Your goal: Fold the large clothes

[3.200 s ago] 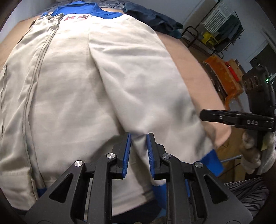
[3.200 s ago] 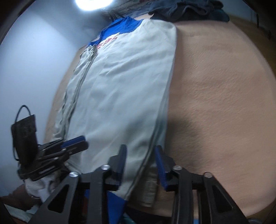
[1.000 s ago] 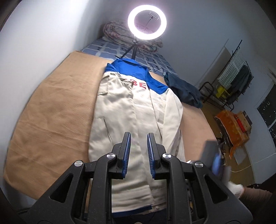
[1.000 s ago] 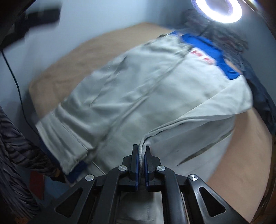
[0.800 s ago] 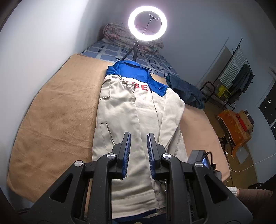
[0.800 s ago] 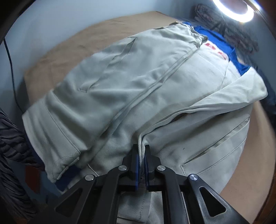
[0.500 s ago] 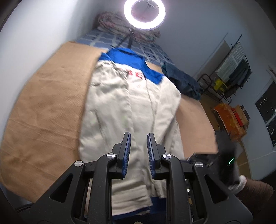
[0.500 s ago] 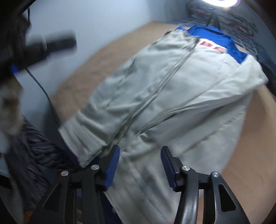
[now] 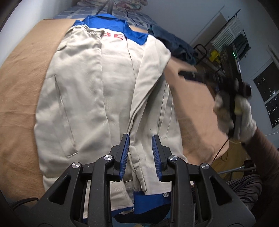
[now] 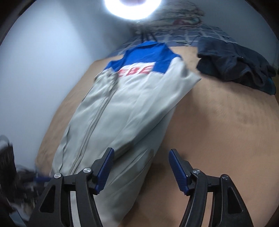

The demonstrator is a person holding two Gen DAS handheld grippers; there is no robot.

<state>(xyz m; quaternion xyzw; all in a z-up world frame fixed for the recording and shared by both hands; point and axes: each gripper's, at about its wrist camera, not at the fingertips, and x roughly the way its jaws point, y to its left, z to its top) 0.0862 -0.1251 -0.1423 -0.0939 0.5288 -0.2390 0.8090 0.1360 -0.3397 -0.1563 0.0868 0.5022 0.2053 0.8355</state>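
A beige jacket (image 9: pixel 87 90) with a blue collar and red letters lies lengthwise on a tan blanket (image 9: pixel 19 73), both sides folded in over its middle. My left gripper (image 9: pixel 140 153) hovers low over the hem end. Its jaws are opening, and the folded sleeve's edge runs beneath the gap, untouched by the pads. My right gripper (image 10: pixel 140 167) hangs over the jacket's (image 10: pixel 122 108) right edge with its jaws opening wide and nothing between them. In the left wrist view the right gripper (image 9: pixel 184 76) is a blur in a gloved hand (image 9: pixel 244 115).
A dark blue garment (image 10: pixel 235 64) lies crumpled on the blanket's far right corner. A ring light (image 10: pixel 132 7) glares at the head of the bed over checked bedding (image 9: pixel 139 17). A clothes rack (image 9: pixel 232 35) stands to the right, and a wall runs along the left.
My right gripper let go of the sleeve edge it pinched, opened wide and swung right. The left gripper dropped closer to the hem and its jaws widened a little.
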